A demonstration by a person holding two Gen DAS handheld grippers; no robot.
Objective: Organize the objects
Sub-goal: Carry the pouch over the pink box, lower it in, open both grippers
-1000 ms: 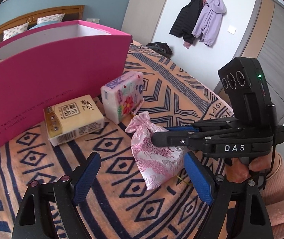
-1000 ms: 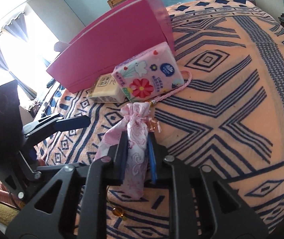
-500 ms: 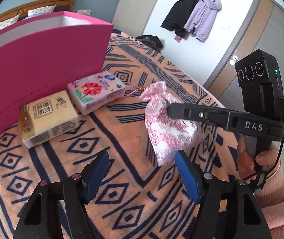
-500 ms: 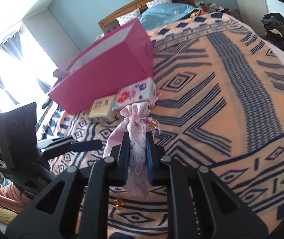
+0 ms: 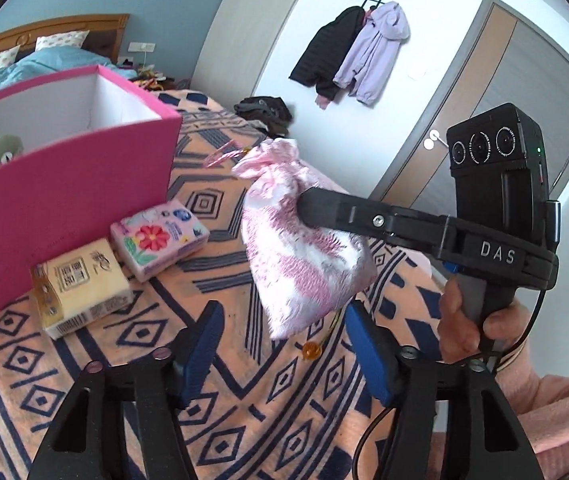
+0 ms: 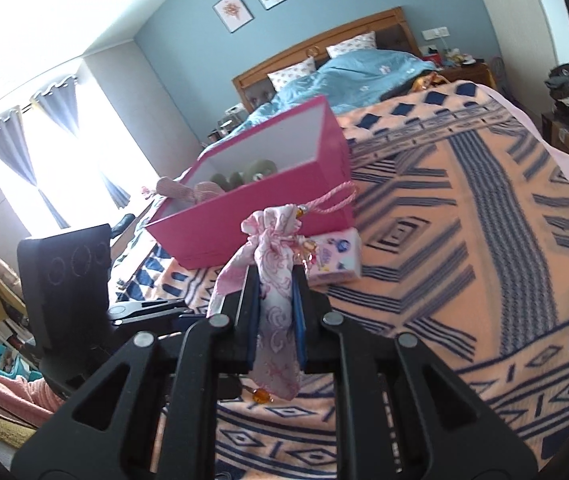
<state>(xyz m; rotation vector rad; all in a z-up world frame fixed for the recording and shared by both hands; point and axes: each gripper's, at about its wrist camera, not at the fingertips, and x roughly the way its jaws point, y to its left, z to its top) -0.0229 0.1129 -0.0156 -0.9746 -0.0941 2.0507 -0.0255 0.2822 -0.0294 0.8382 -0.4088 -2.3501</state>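
Observation:
A pink-and-white drawstring pouch [image 5: 304, 248] hangs in the air above the patterned blanket, with my right gripper [image 6: 276, 300] shut on its middle [image 6: 276, 312]. Its cord and an amber bead [image 5: 310, 352] dangle below. My left gripper [image 5: 284, 344] sits just under the pouch; its jaws are closing, and nothing touches the blue pads [image 5: 368, 352]. A pink box [image 5: 68, 192] with a white inside stands open at the left, with soft toys in it [image 6: 244, 178]. In front of it lie a yellow tissue pack [image 5: 80, 292] and a floral tissue pack [image 5: 158, 238].
The blanket [image 6: 464, 240] covers a raised surface that drops off at the right. Behind it stand a bed [image 6: 364, 68], a pile of dark clothes [image 5: 264, 110], coats on a wall hook [image 5: 352, 48] and a door [image 5: 496, 100]. A hand in a pink sleeve [image 5: 480, 320] holds the right gripper.
The right gripper has lifted the pouch off the blanket to about the height of the box's rim. The left gripper's jaws have narrowed and it has risen a little, now looking over the box's wall.

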